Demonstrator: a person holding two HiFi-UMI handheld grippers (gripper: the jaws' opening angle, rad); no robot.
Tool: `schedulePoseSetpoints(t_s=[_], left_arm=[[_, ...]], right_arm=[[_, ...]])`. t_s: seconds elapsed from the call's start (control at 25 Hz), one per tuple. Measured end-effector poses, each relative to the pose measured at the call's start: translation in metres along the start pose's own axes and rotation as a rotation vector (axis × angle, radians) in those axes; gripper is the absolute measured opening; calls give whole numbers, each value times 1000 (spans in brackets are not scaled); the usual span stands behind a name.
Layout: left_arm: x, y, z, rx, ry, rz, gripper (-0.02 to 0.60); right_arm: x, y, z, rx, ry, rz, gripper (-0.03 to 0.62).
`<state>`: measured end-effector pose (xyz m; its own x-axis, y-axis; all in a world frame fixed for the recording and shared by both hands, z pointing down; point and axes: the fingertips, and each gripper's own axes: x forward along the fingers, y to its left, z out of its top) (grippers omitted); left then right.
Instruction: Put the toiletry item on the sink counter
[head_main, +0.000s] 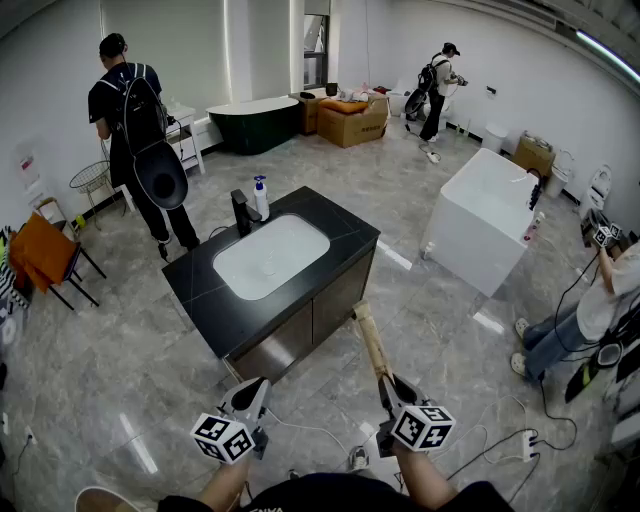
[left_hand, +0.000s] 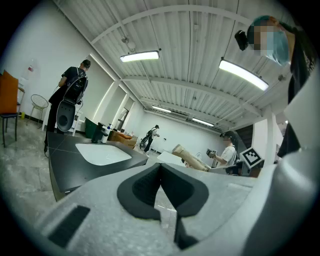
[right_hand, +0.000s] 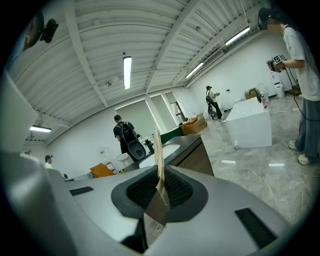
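The toiletry item (head_main: 371, 342) is a long, narrow, flat tan piece like plain kraft card. No print shows on the faces in view, and in the right gripper view it stands edge-on as a thin upright strip. The right claw (head_main: 386, 384) is clenched on its near end. The item is held in the air off the worktop (head_main: 200, 285), its far end pointing at the worktop's near side, over the floor.

The left claw (head_main: 250, 392) hangs short of the worktop's near edge, clenched with nothing between its pads. Each claw carries a cube of black-and-white square markers.

At the worktop's far edge, beside the black faucet (head_main: 243, 212), stands a white pump bottle (head_main: 261, 197) with a blue top; its label is too small to read.
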<state>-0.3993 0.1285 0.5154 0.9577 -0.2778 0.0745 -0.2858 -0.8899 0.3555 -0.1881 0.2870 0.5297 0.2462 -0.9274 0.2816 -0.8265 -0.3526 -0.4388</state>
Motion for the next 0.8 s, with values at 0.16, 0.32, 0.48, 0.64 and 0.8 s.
schedulePoseSetpoints(t_s=[0.16, 0.32, 0.48, 0.64, 0.8], left_arm=[[19, -24, -5, 6, 5, 4, 9], [39, -43, -10, 20, 2, 13, 9], [61, -59, -18, 25, 1, 27, 9], [82, -76, -27, 20, -2, 49, 9], [97, -94, -37, 12, -13, 82, 9]], right_arm=[[-4, -18, 15, -5, -1, 23, 38], [-3, -40, 25, -7, -2, 45, 38], [-1, -60, 33, 10, -2, 92, 41], [-3, -87, 41, 14, 15, 110, 41], [-7, -113, 49, 14, 41, 130, 41]])
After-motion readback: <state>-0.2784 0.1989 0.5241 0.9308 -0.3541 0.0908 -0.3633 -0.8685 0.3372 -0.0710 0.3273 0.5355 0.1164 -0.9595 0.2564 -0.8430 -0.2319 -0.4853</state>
